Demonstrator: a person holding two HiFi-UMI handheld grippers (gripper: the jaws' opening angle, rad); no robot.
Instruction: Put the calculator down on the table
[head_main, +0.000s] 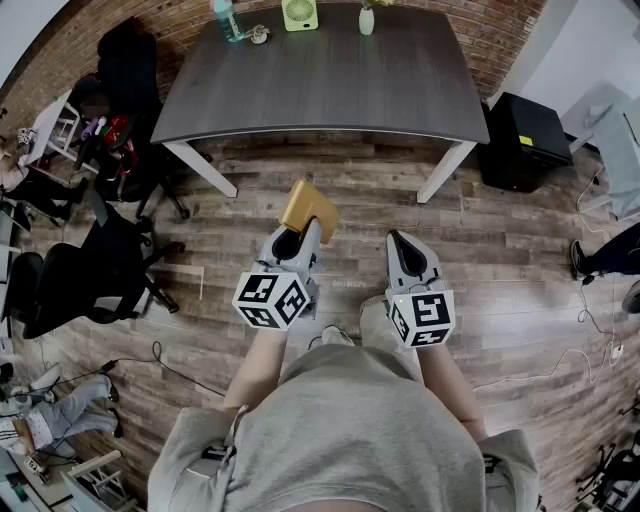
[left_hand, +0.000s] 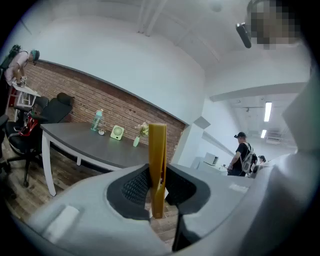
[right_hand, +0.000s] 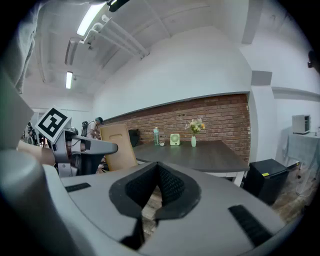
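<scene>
Calculator (head_main: 308, 208), a thin mustard-yellow slab, is hanging just above the middle of the head view, over the plank floor (head_main: 500, 270) and well short of the table (head_main: 320, 90). The left gripper (head_main: 302, 232) is clamping it by one end. Its own camera is showing the slab edge-on, with the ribbed black pads (left_hand: 136, 186) pressing on the two flat faces while most of its length is sticking out past the jaws.

It is looking stiff and light to me, a hard plastic shell that is not sagging at all under its own weight. I am guessing the faces are smooth. A pinch this close to one end is therefore likely leaving it free to pivot if it gets bumped. I would also treat the key-and-display side as the delicate part, so holding it across the flat faces looks sensible, and laying it down flat rather than dropping it on a corner looks wiser.

The right gripper (head_main: 408, 262) is riding beside it, to the right of centre, with its jaws drawn together on nothing.

Further out, the dark grey table is filling the top of the frame, mostly bare. A bottle (head_main: 225, 20), a small green fan (head_main: 299, 14) and a vase (head_main: 367, 20) are standing along its far edge. Black office chairs (head_main: 90, 270) are crowding the left side.
</scene>
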